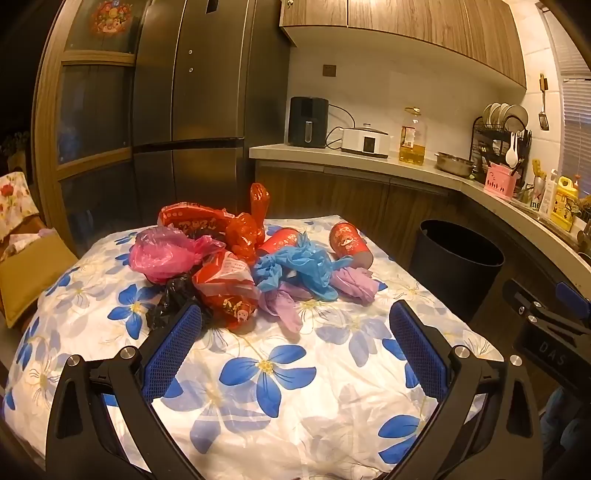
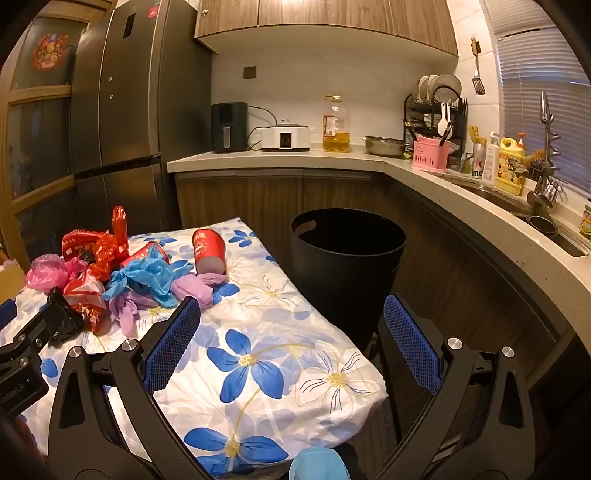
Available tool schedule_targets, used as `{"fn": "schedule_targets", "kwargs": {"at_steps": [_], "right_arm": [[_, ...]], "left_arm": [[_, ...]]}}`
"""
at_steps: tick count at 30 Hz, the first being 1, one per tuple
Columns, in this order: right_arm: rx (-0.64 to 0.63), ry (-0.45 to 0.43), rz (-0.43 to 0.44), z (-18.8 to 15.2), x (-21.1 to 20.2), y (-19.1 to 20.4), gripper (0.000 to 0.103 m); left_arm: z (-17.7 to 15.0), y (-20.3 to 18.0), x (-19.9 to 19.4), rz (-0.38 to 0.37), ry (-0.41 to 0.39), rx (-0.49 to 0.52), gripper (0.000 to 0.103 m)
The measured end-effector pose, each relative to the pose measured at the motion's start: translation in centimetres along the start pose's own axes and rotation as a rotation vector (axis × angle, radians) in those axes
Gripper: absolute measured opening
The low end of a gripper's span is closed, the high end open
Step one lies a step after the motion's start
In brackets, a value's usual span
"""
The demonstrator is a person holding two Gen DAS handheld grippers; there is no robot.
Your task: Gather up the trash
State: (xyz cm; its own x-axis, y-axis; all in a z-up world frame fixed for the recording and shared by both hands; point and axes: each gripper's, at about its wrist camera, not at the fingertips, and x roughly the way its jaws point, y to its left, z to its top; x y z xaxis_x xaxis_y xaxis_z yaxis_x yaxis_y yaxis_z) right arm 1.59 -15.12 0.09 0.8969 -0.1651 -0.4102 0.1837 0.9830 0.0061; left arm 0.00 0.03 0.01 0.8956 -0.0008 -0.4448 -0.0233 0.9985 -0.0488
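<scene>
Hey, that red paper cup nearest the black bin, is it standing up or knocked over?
Knocked over. The red paper cup lies on its side on the floral tablecloth, its base facing the camera, beside the purple bag.

Dim warm-lit kitchen, dark tall fridge, wood-grain upper cabinets, curved pale countertop, slatted window blinds

- Cloth: white, blue flowers with yellow centres
- Bin: black
- Cup: red
- Bags: pink, blue, lilac, black
- Pads: blue
</scene>
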Motion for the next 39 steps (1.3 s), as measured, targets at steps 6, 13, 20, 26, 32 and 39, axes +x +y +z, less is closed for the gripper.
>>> {"fn": "schedule_targets", "kwargs": {"at_steps": [6, 13, 20, 26, 32, 39], "right_arm": [[-0.002, 0.000, 0.002, 0.08, -0.12, -0.01, 0.098], [-0.002, -0.001, 0.000, 0.09, -0.04, -0.01, 0.098], [-0.002, -0.003, -0.002, 0.14, -0.12, -0.09, 0.098], [-0.003, -0.003, -0.001, 0.22, -0.20, -0.12, 0.098], [-0.003, -0.004, -0.001, 0.22, -0.23, -0.12, 0.098], [-0.003, -0.004, -0.001, 0.19, -0.23, -0.12, 0.098]], "left_arm": [[-0.11, -0.85, -0.48, 0.008, -0.007, 0.014, 0.098], [0.10, -0.50, -0.38, -0.002, -0.003, 0.009, 0.098], [0.12, -0.43, -0.32, -0.008, -0.003, 0.004, 0.098], [0.06, -0.45, -0.31, -0.008, -0.004, 0.005, 0.098], [0.09, -0.47, -0.32, -0.008, -0.004, 0.003, 0.098], [0.47, -0.41, -0.45, -0.011, -0.004, 0.005, 0.098]]}}
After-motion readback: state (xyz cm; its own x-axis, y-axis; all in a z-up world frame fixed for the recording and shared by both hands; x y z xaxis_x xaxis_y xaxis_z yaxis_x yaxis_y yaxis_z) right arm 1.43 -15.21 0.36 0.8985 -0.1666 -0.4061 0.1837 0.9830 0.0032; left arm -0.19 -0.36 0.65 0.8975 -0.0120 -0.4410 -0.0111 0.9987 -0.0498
